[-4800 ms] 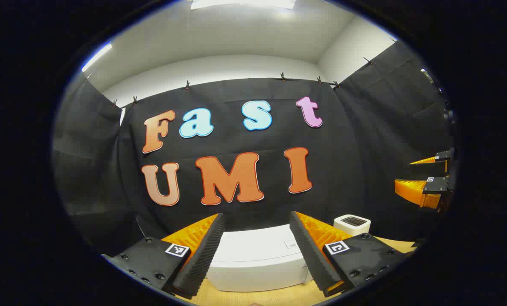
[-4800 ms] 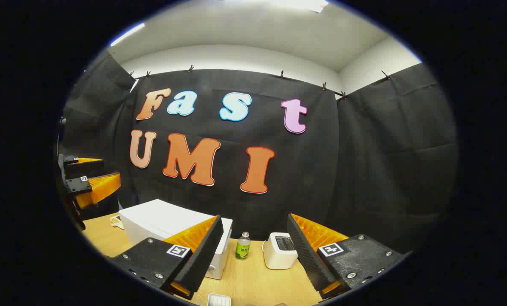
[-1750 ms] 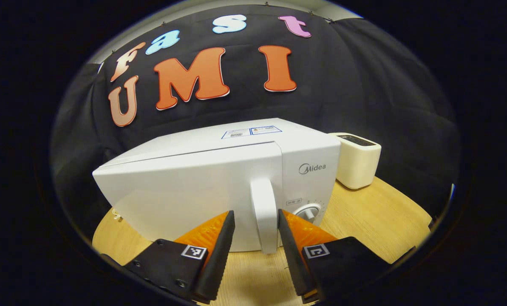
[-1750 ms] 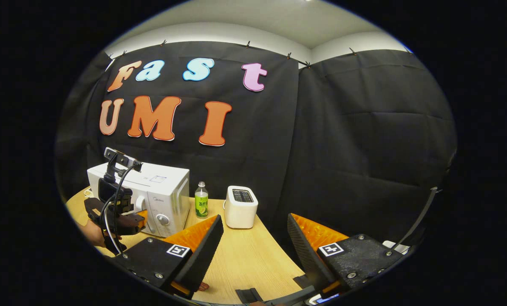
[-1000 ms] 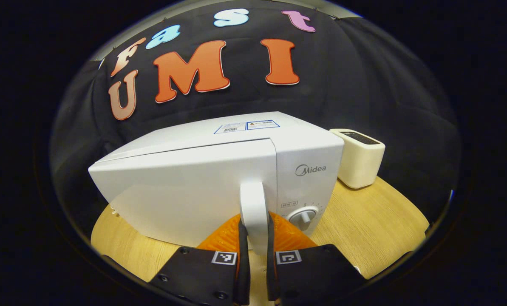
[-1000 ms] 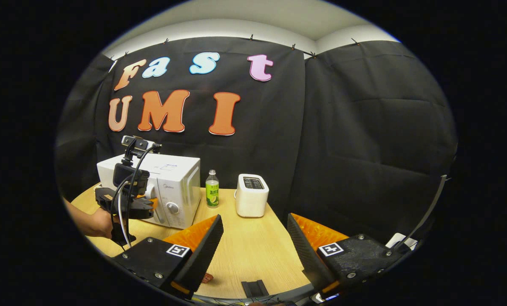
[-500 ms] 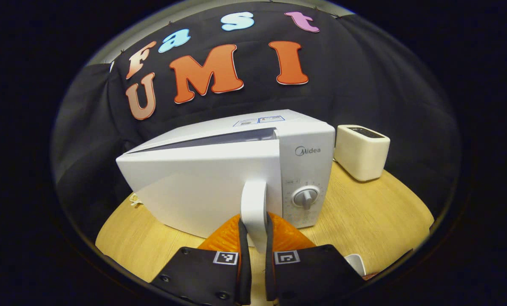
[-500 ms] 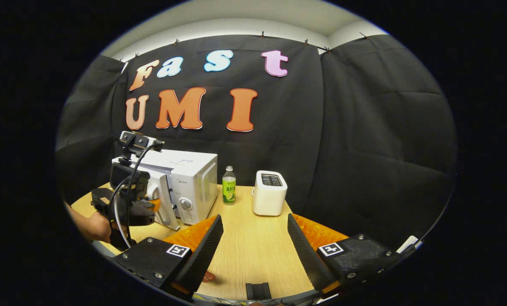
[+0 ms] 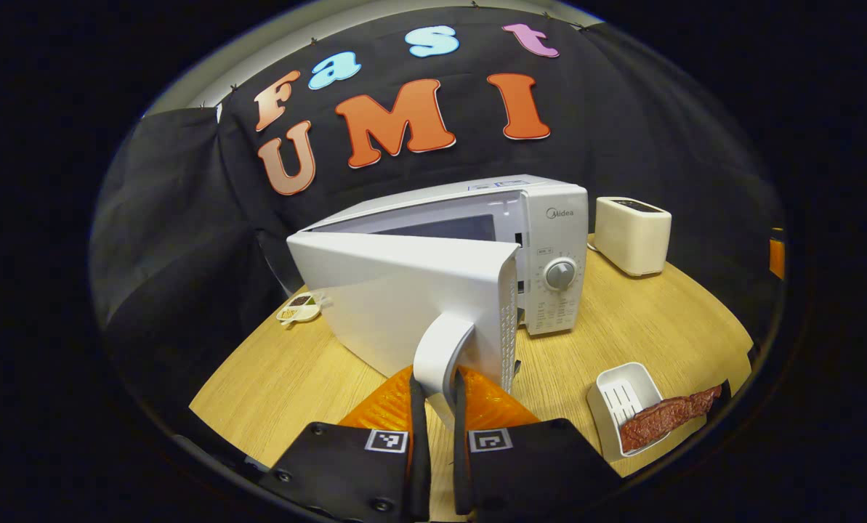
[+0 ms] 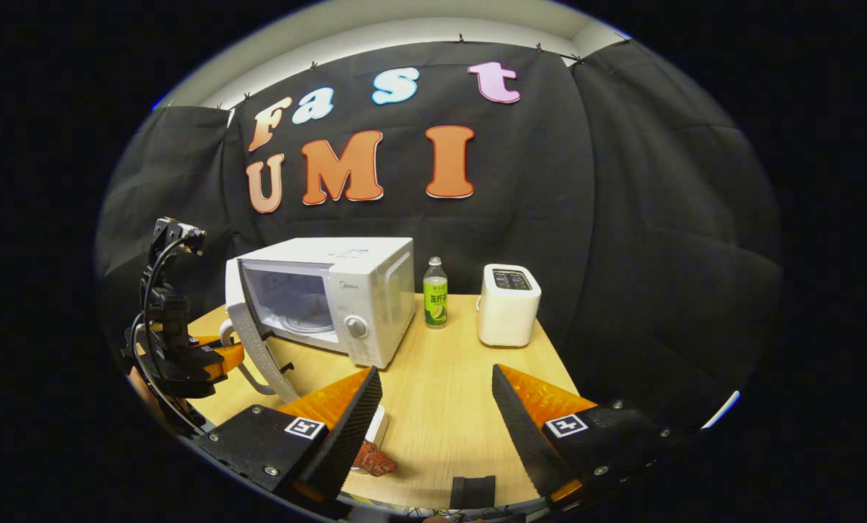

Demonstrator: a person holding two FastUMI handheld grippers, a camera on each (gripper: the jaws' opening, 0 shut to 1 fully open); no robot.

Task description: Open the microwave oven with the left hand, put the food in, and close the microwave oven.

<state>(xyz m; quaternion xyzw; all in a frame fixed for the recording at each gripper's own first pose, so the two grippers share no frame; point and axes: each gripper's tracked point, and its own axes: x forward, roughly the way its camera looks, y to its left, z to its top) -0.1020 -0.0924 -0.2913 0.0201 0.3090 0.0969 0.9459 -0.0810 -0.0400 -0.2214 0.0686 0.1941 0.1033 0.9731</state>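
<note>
A wooden table [image 10: 440, 385] carries a microwave [image 10: 375, 283], its door [image 9: 404, 290] half open. The left gripper [image 9: 433, 407] has its jaws clamped on the door handle [image 9: 437, 349]. The food [image 10: 371, 457] lies just below the right gripper [image 10: 433, 407], whose jaws are apart, nearer it.

The right claw [image 10: 433, 414] hangs at six o'clock with its fingers spread wide, nothing between them, over the pale wooden worktop [image 10: 440, 392]. At ten o'clock stands the white box-shaped microwave oven [image 10: 331, 294], its door [image 10: 255, 352] swung out; the left claw [image 10: 222, 354] at nine o'clock grips the door's handle. A green-labelled clear bottle [image 10: 435, 293] and a cream toaster [image 10: 507, 305] stand toward twelve o'clock. A reddish-brown strip of food [image 10: 371, 457] lies in a white tray [image 10: 379, 427] beside the near finger.
</note>
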